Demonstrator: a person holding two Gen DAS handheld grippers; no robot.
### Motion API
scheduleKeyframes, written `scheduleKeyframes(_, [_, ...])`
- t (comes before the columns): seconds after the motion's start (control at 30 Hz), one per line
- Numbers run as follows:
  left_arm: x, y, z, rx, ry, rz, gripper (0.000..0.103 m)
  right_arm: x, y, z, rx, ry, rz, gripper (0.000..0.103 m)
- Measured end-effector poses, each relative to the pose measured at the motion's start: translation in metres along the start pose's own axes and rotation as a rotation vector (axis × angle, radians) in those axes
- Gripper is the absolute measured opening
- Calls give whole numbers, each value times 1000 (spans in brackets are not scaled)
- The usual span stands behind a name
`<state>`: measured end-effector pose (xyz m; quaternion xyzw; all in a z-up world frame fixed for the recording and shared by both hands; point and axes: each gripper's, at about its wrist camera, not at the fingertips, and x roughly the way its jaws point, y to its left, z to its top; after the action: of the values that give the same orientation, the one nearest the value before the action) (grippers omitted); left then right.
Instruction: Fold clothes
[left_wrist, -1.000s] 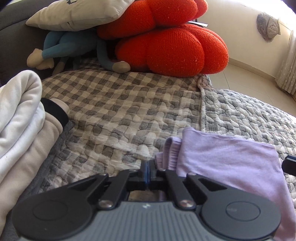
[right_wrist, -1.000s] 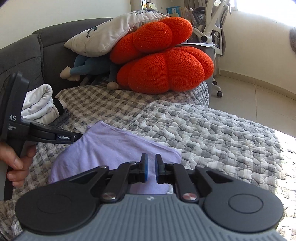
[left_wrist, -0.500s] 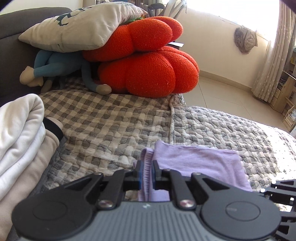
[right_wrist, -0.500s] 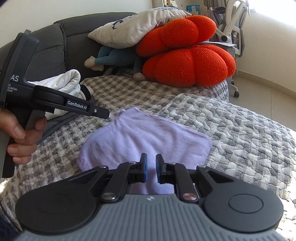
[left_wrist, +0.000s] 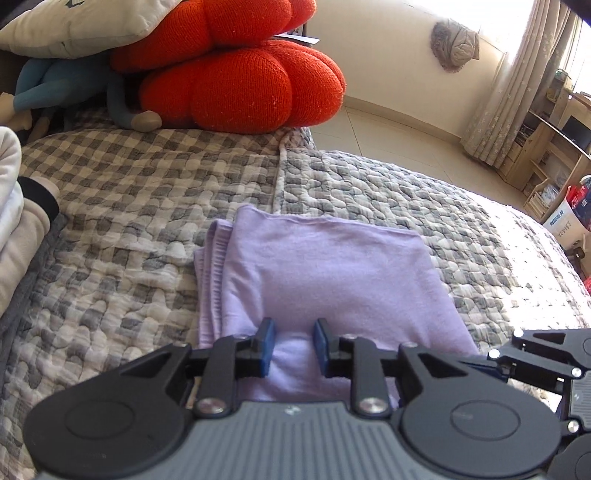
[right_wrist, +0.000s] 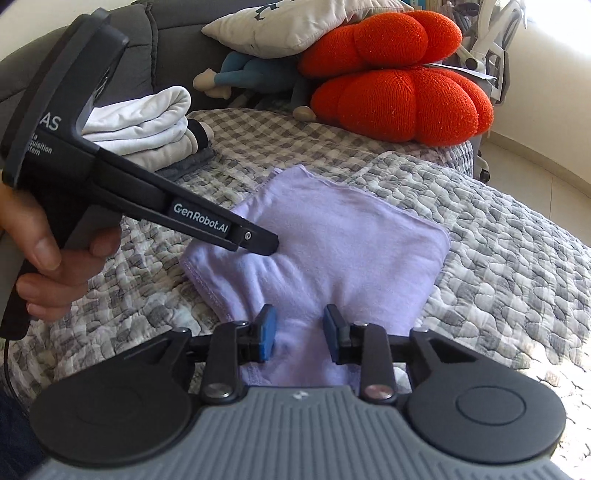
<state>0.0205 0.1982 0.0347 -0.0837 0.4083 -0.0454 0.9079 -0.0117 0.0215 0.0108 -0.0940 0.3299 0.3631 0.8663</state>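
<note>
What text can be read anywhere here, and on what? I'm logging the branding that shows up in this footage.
"GenRobot.AI": white print on the black finger arm of the left gripper.
"AS", then small cut-off lines ending "quisition" and "stem": on that gripper's dark grey body.
Dark lettering on the white cushion: only fragments, unreadable.
Print on the white box by the wooden shelves: too small.

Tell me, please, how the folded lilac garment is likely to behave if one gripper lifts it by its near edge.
The lilac garment looks thin and soft, so it would probably droop. Its layered edge suggests the fold could fall open. It seems light, yet might drag on the textured quilt.
</note>
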Motion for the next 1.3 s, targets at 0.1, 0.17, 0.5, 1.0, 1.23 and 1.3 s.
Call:
scheduleKeyframes(0.1, [-15,3,0,-38,-18,25,25,-17,-6,-3,9,-17,9,40])
scheduleKeyframes(0.17, [-21,-1,-1,-29,-28,53,25,-24,-16,-8,43,9,9,40])
scheduleKeyframes(0.5, [-36,-29,-24,-68,-6,149,27,-52,-21,-22,43,48,77,39])
scheduleKeyframes(1.0, [-42,34,-35,-547,-179,57,30,-62,-112,-20,570,-103,159,42])
scheduleKeyframes(1.23, [-39,59,-11,-578,-194,-22,43,-46,-115,-8,612,-115,133,42])
scheduleKeyframes(1.3, [-30,66,-10,-597,-128,-21,43,-43,-103,0,543,-123,81,42])
